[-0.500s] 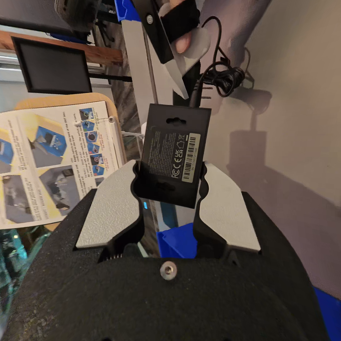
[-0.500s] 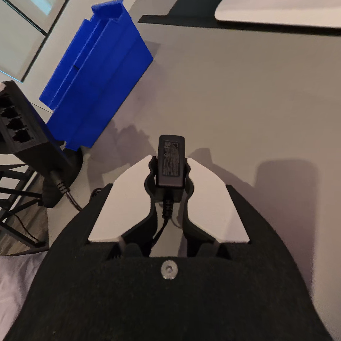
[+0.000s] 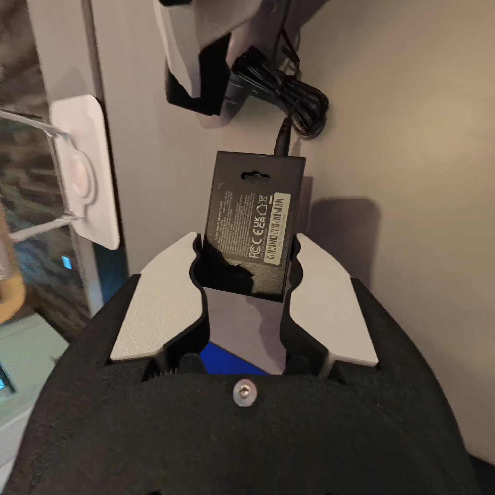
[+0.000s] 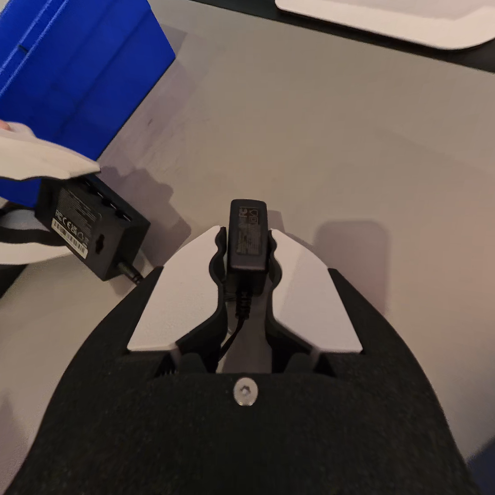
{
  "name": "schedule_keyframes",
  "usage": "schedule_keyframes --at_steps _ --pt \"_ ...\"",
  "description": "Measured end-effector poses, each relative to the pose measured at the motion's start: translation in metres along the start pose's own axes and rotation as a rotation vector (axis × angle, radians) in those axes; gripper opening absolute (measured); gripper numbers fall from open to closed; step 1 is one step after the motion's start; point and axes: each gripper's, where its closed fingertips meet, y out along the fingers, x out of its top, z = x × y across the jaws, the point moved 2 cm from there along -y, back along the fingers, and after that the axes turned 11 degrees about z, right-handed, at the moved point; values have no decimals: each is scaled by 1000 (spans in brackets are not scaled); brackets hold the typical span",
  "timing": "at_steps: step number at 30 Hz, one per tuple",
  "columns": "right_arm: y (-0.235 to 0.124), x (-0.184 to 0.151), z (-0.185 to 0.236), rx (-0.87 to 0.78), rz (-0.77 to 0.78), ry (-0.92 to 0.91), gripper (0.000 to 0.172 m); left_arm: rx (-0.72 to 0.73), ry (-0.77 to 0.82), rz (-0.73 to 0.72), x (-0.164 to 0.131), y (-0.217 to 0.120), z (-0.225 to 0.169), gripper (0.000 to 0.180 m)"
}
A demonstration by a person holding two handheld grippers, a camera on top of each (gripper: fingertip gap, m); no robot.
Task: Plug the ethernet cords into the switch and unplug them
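Switch (image 3: pixel 251 227) clamped label-up in left gripper (image 3: pixel 246 241) | right gripper (image 4: pixel 247 241) level over table (image 4: pixel 348 134), clamped on power adapter (image 4: pixel 247 235)

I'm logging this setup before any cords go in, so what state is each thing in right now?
Black rectangular ethernet switch: clamped in the left gripper, label side up, ports empty, power lead plugged in.
Black power adapter brick: pinched in the right gripper, above the table.
Black cable bundle: coiled, hanging by the adapter.
Blue plastic bin: standing on the grey table.
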Motion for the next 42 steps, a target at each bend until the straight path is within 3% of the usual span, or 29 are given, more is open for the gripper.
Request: schedule_keyframes --at_steps 6,11,20,25,32,42 --pt "-8 11 -5 -129 -60 -87 45 -164 -239 -2 -2 16 -27 63" --pt "-25 20 0 -267 -51 -212 59 -189 -357 36 -10 22 -37 63" --pt "-31 2 45 -60 123 -307 50 -300 -583 5 -14 25 -51 63" --pt "-15 -6 57 95 140 -300 51 -337 -594 -19 -16 25 -52 63" --pt "-1 -4 84 337 72 -274 58 -110 -447 -65 -12 10 -35 63" --pt "-2 2 106 578 -13 -235 67 10 -311 -181 6 -23 -19 62"
